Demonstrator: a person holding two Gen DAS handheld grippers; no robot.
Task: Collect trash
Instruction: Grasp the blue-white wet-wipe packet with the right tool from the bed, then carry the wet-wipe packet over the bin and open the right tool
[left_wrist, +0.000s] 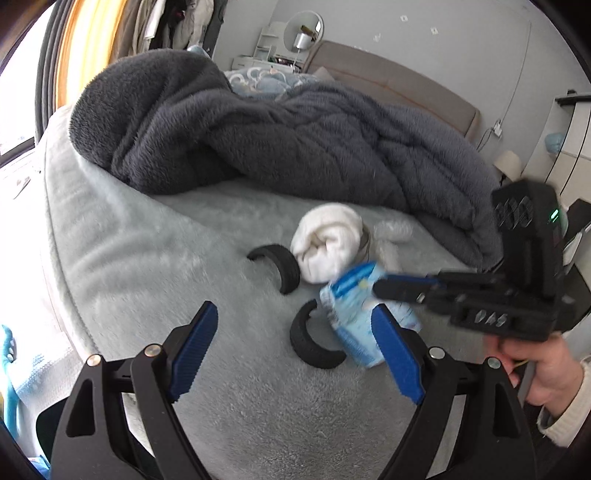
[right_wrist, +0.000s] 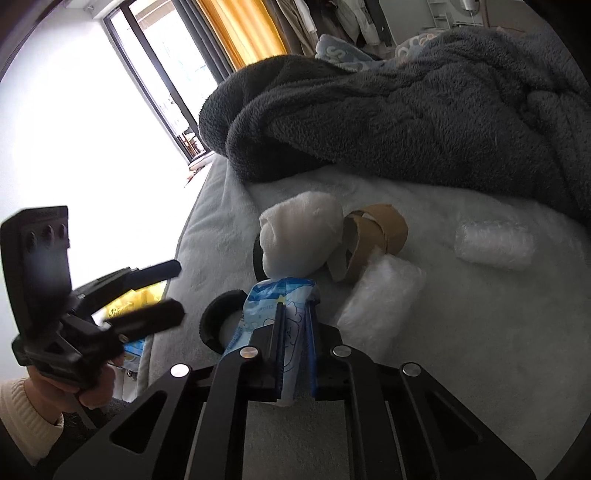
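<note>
A crumpled light-blue wrapper (left_wrist: 354, 310) (right_wrist: 273, 306) is held above the pale fleece bed (left_wrist: 155, 258). My right gripper (right_wrist: 295, 350) is shut on it; it also shows from the side in the left wrist view (left_wrist: 391, 288). My left gripper (left_wrist: 295, 343) is open and empty, its blue pads either side of the wrapper; it also shows in the right wrist view (right_wrist: 170, 291). On the bed lie two black curved foam pieces (left_wrist: 310, 343) (left_wrist: 280, 266), a white rolled cloth (left_wrist: 325, 240) (right_wrist: 299, 236), a brown cardboard tape core (right_wrist: 373, 240) and two clear plastic wads (right_wrist: 495, 240) (right_wrist: 380, 299).
A dark grey fleece blanket (left_wrist: 280, 129) (right_wrist: 406, 110) is heaped across the far half of the bed. The bed's edge runs down the left, with a window (right_wrist: 74, 129) and yellow curtain (right_wrist: 240, 33) beyond. A yellow bag (right_wrist: 129, 302) sits below the bed edge.
</note>
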